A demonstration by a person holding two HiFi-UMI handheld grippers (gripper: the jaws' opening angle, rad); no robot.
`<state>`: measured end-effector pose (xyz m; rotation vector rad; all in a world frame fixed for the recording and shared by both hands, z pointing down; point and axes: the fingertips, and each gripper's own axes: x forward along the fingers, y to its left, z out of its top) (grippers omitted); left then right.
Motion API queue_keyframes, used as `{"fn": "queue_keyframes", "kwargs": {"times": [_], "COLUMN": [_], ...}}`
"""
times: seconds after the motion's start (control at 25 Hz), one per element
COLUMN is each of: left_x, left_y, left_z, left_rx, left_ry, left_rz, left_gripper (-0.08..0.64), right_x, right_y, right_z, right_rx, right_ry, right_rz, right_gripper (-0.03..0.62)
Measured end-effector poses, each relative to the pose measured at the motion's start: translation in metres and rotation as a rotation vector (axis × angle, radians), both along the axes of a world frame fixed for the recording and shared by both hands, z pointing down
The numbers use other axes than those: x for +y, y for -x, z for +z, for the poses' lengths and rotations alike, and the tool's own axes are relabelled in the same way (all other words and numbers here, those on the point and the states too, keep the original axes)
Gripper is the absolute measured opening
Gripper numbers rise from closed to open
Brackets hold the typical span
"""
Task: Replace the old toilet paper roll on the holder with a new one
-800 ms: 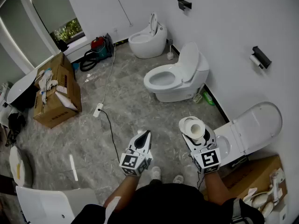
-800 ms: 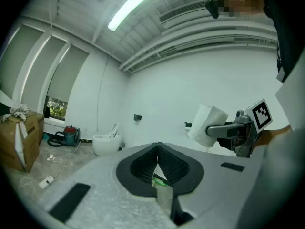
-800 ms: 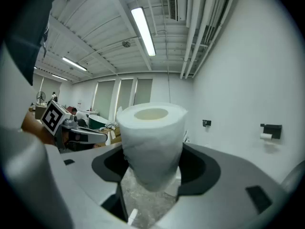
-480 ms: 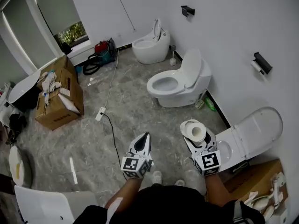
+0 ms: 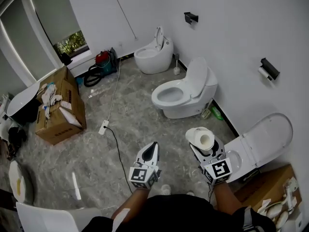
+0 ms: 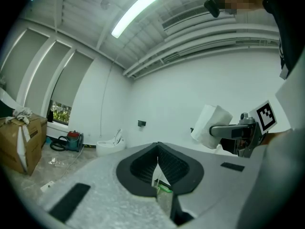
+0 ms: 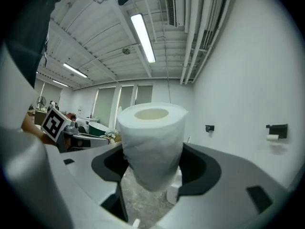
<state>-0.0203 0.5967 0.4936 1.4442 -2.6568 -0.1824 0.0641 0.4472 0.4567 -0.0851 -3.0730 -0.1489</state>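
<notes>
Head view: the room has a grey marbled floor (image 5: 145, 120) and plain white walls, with a window at the upper left. Three toilets stand along the right wall: the far toilet (image 5: 153, 50), the middle toilet (image 5: 183, 88) and the near toilet (image 5: 258, 139), all with lids raised. Two black holders hang on that wall: the far holder (image 5: 191, 17), and the near holder (image 5: 269, 67) with a white mounted roll (image 5: 262, 73) just under it. There are two cardboard boxes, the left box (image 5: 60, 108) and the right box (image 5: 263, 182) in the bottom corner. One vacuum cleaner (image 5: 101, 61) sits below the window, and one cable (image 5: 116, 146) runs across the floor. The left tool (image 5: 153, 147) is together and empty. The right tool (image 5: 206, 146) is clamped on the single new roll (image 5: 199, 135), held above the floor beside the near toilet, well apart from both holders.

Left gripper view: the left tool (image 6: 157, 150) has its jaws pressed tip to tip with nothing between them. To the right is the right tool (image 6: 228, 130) with the new roll (image 6: 209, 125). One holder (image 6: 141, 123), one toilet (image 6: 110, 144), the vacuum cleaner (image 6: 71, 140) and the left box (image 6: 19, 137) show beyond.

Right gripper view: the new roll (image 7: 152, 144) stands upright between the right tool's (image 7: 155, 175) jaws, gripped on both sides. Both holders show on the right wall, the far holder (image 7: 209, 128) and the near holder (image 7: 278, 128).
</notes>
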Motion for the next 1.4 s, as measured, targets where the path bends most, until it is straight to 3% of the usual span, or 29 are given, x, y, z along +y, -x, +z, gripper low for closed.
{"fn": "queue_keyframes", "kwargs": {"times": [0.32,0.76,1.4], "left_x": [0.007,-0.023,-0.165], "left_y": [0.035,0.062,0.141], "left_z": [-0.01,-0.003,-0.002], "left_rx": [-0.049,-0.09,-0.042], "left_ry": [0.005,0.034,0.033], "left_rz": [0.041,0.107,0.104], "left_gripper": [0.006,0.006,0.006], "right_x": [0.005,-0.019,-0.168], "right_y": [0.023,0.053,0.136], "right_z": [-0.002,-0.006,-0.009], "right_rx": [-0.004,-0.008,-0.027], "right_ry": [0.004,0.004,0.068], "right_rz": [0.036,0.066,0.081], "right_gripper": [0.298,0.298,0.298]}}
